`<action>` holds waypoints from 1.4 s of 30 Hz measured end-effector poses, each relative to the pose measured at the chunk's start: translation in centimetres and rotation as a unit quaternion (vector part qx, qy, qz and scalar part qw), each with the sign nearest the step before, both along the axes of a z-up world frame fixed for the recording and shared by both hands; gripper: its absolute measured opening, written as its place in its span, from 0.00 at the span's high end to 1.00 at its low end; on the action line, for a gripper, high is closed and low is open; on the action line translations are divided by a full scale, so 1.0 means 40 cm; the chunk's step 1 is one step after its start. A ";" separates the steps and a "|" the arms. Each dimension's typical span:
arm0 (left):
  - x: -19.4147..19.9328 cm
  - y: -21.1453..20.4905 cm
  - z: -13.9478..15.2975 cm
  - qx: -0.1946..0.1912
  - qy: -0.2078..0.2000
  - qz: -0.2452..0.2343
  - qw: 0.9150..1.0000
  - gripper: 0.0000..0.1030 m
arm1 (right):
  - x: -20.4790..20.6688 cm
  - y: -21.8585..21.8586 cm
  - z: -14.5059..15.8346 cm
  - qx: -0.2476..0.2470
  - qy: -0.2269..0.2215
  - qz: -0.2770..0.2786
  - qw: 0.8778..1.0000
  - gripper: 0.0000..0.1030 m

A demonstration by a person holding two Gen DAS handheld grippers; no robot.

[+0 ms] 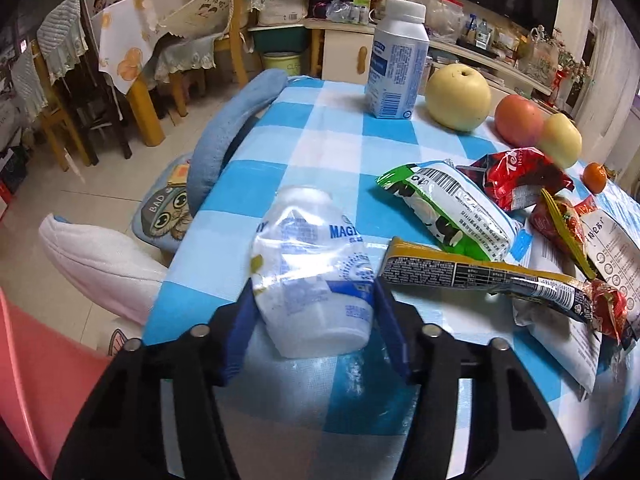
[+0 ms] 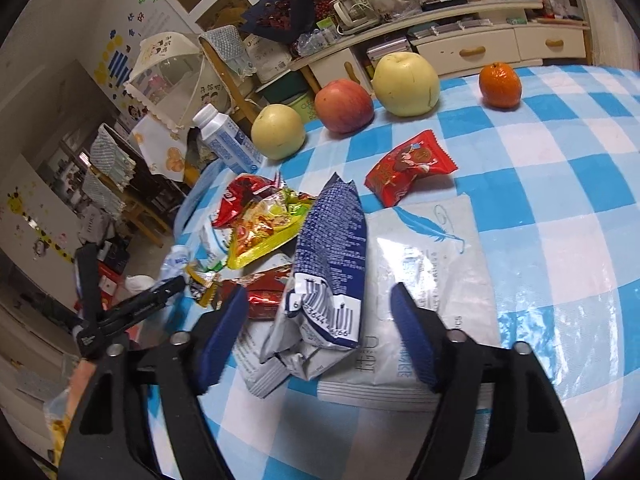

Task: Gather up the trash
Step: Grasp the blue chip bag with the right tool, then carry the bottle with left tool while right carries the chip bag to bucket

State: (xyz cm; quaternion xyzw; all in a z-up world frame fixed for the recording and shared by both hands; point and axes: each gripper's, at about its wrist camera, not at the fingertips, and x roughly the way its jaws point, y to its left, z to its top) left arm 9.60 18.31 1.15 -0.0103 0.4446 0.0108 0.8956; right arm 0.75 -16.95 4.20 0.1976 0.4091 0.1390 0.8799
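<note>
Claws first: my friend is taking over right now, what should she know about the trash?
Left claw: shut on the crushed plastic bottle, near the table edge.
Right claw: open around the blue-and-white wrapper; pads not touching.
Red candy wrapper, yellow snack bag and flat white pouch lie on the checkered tablecloth.
Nothing visibly collected. No bin in view.
Leave the fruit, like the orange.

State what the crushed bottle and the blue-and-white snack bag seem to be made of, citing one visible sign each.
Crushed bottle: thin translucent plastic, glossy; its walls are dented and creased. Blue-and-white snack bag: probably metallised plastic film; crinkled, with shiny silvery folds at its torn end.
</note>
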 end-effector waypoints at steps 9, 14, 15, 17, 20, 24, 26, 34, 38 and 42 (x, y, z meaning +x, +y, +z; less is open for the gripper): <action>-0.025 0.004 0.007 -0.021 -0.001 0.005 1.000 0.46 | -0.014 0.018 0.008 -0.041 -0.014 0.015 0.999 0.66; -0.065 0.016 0.031 -0.043 -0.023 0.009 0.999 0.46 | -0.030 0.014 0.018 -0.048 -0.024 0.020 0.998 0.69; -0.078 0.019 0.041 -0.049 -0.031 0.009 0.998 0.46 | -0.034 0.014 0.021 -0.050 -0.028 0.021 0.998 0.69; -0.100 0.024 0.055 -0.057 -0.042 0.009 0.997 0.46 | -0.046 0.014 0.030 -0.048 -0.039 0.024 0.998 0.69; -0.138 0.034 0.073 -0.072 -0.056 0.011 0.996 0.46 | -0.065 0.016 0.047 -0.047 -0.055 0.029 0.997 0.69; -0.194 0.040 0.096 -0.086 -0.073 0.012 0.994 0.46 | -0.093 0.021 0.074 -0.046 -0.077 0.031 0.995 0.69; -0.225 0.040 0.104 -0.088 -0.079 0.015 0.993 0.46 | -0.107 0.023 0.085 -0.042 -0.086 0.032 0.995 0.69; -0.312 0.019 0.131 -0.079 -0.096 0.010 0.992 0.46 | -0.163 0.054 0.117 -0.028 -0.102 0.054 0.993 0.69; -0.336 0.020 0.154 -0.083 -0.112 0.015 0.990 0.46 | -0.191 0.098 0.132 -0.016 -0.102 0.077 0.992 0.69; -0.352 0.035 0.181 -0.081 -0.130 0.023 0.988 0.46 | -0.223 0.158 0.152 -0.005 -0.104 0.106 0.989 0.69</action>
